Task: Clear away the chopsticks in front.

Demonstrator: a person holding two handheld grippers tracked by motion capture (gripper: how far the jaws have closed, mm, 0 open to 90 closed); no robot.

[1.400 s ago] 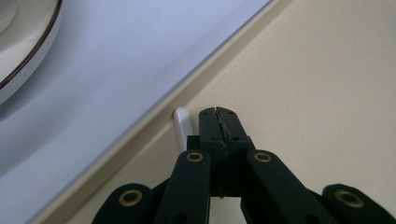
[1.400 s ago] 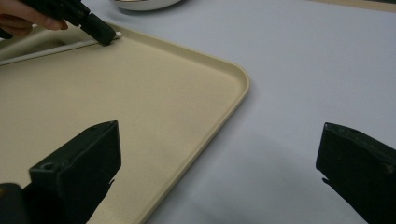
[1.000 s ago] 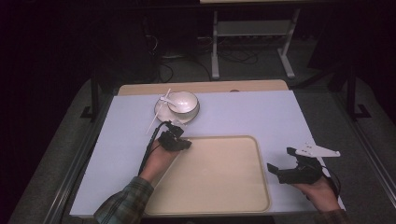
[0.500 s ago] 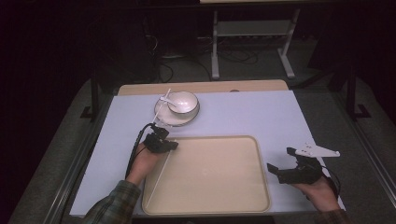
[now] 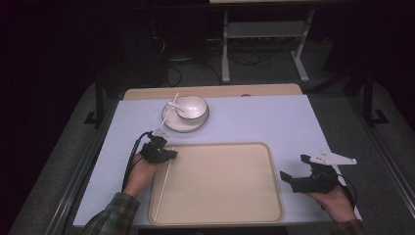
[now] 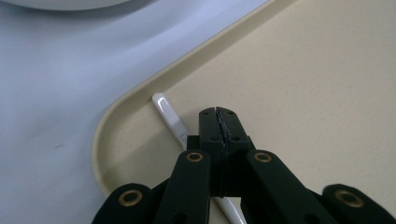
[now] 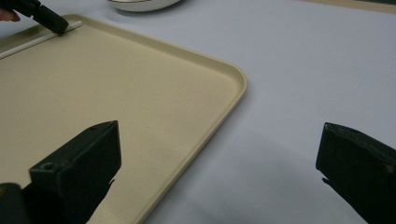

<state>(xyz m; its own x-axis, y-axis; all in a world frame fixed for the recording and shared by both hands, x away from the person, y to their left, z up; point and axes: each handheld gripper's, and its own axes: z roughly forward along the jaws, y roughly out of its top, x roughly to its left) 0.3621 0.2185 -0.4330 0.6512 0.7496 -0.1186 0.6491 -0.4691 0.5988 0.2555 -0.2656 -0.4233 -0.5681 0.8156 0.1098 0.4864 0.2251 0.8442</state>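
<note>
- Left tool: jaws closed together, empty, resting beside white chopstick.
- Chopstick: already lying along left rim of beige tray.
- Right tool: wide open, idle.
- Remaining, probably: second chopstick at bowl.

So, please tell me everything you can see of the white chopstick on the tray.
The chopstick is a thin, straight white stick, glossy like plastic. It lies flat inside the beige tray, along its left rim, with one rounded end near the far left corner. A small square mark shows near that end. The left gripper hangs over it with its fingers shut together beside the stick, not around it; whether they touch it is unclear.
</note>
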